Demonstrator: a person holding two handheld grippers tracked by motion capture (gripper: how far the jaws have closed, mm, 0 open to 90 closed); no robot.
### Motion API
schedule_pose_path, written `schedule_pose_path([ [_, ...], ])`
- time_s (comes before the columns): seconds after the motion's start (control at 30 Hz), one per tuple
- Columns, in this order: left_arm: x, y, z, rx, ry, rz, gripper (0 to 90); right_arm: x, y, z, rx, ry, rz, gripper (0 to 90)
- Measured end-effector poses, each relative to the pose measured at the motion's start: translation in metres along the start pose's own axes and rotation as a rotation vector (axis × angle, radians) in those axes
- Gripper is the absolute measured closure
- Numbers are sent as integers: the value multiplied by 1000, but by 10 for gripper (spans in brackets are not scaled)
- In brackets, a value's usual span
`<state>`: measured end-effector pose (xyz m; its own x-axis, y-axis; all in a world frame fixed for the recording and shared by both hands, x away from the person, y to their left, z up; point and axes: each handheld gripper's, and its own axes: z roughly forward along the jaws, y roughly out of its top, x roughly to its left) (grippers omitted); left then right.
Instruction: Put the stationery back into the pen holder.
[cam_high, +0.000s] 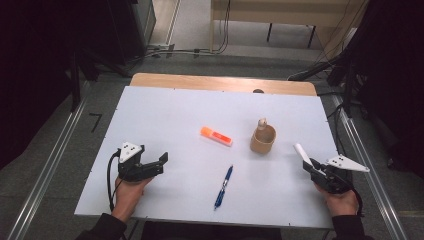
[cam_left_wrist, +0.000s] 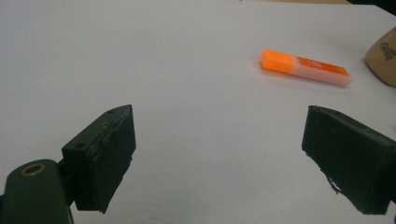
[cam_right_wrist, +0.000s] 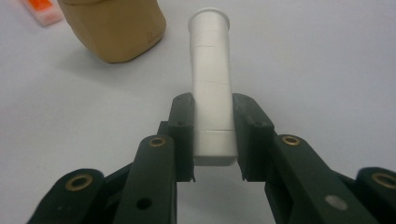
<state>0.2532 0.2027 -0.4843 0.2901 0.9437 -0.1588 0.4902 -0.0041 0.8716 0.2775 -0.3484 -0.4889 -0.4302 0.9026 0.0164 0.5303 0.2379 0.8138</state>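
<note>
The right gripper (cam_high: 311, 163) is clamped on a white cylindrical tube (cam_right_wrist: 212, 84), its jaws pressing both sides of the tube's near end while the flared far end sticks out ahead, over the right edge of the white worktop (cam_high: 165, 115). Just beyond the tube stands a tan wooden cup (cam_high: 263, 139) with a small piece poking up at its rim. The left gripper (cam_high: 159, 162) rests near the worktop's front left, jaws spread wide with nothing between them. An orange highlighter (cam_high: 216, 136) lies left of the cup, and a blue pen (cam_high: 223, 186) lies nearer the front edge.
</note>
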Motion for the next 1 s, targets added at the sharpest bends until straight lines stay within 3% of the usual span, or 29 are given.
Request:
schedule_pose_path([
  [0.5,-22,7,7,0,-44,24,105,14,12,-11,-55,40,-10,690],
  [1.0,-51,15,23,35,-109,42,105,32,23,-15,-94,82,-37,690],
])
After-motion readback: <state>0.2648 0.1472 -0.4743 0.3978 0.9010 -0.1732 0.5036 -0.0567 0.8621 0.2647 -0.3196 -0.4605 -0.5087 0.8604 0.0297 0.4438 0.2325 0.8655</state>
